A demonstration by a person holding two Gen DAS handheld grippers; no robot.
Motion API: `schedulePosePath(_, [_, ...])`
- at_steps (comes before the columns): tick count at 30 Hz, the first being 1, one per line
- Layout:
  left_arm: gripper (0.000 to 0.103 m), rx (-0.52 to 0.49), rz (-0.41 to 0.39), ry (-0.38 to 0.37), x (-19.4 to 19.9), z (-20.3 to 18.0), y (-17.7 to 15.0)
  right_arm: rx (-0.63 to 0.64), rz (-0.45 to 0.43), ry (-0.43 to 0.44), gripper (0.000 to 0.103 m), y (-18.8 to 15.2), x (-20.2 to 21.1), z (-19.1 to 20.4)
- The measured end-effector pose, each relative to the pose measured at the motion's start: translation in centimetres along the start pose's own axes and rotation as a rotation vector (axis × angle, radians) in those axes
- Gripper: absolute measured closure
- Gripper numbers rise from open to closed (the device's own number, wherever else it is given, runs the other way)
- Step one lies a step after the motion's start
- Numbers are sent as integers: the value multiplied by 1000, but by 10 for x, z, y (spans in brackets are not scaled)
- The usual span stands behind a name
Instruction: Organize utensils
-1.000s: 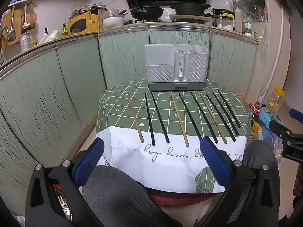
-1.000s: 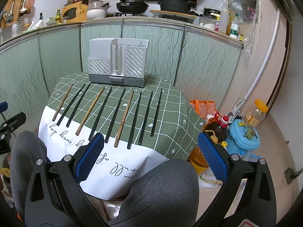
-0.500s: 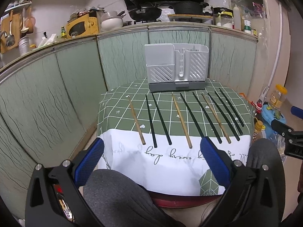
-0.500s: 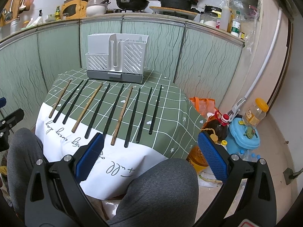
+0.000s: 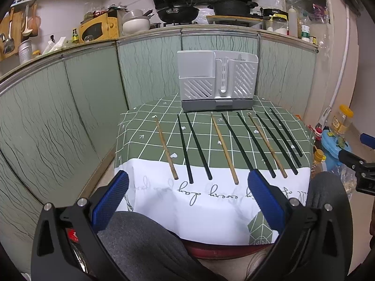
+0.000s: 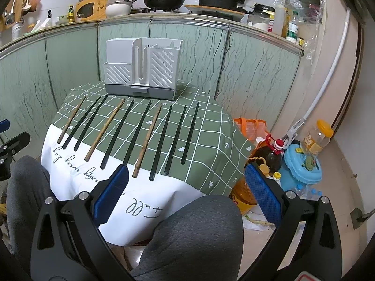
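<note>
Several chopsticks lie side by side on the green checked tablecloth [image 5: 150, 138]: black ones [image 5: 198, 146] and three wooden ones [image 5: 166, 148]. They also show in the right wrist view, black [image 6: 189, 132] and wooden [image 6: 147, 140]. A grey and white utensil holder [image 5: 216, 80] stands upright at the table's far edge, also in the right wrist view [image 6: 141, 69]. My left gripper [image 5: 187, 201] is open and empty, held before the table's near edge above my lap. My right gripper [image 6: 186, 193] is open and empty, near the table's right front corner.
A green panelled counter wall [image 5: 70, 107] curves behind and left of the table. On the floor to the right stand an oil bottle [image 6: 273, 155], a blue container [image 6: 302, 166], a jar [image 6: 316, 138] and an orange bag [image 6: 252, 127]. My grey-trousered knees [image 6: 194, 231] are below the grippers.
Both grippers have moved slightly forward and up toward the table, so the chopsticks and holder look a little nearer. Both stay open. Nothing on the table has moved.
</note>
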State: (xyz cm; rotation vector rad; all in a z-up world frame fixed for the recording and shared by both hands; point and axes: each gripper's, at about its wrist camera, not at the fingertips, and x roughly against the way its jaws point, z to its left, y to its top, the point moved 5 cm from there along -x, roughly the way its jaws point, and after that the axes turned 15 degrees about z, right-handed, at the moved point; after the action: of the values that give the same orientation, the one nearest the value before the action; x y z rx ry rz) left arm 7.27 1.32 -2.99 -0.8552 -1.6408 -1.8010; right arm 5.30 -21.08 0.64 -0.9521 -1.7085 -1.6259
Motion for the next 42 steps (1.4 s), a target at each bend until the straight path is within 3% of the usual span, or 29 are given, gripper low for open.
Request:
schedulePosePath(15, [4,19,-8,17,-13,17,6,27,20,33,8,5,-6,-8])
schedulePosePath(27, [4,21,26,-16,-40,32,12,34,20,59,8,15,-26,-22])
schedulePosePath(42, [4,96,20,81,-77,59,36,38,24,44,9,40,-75,-32])
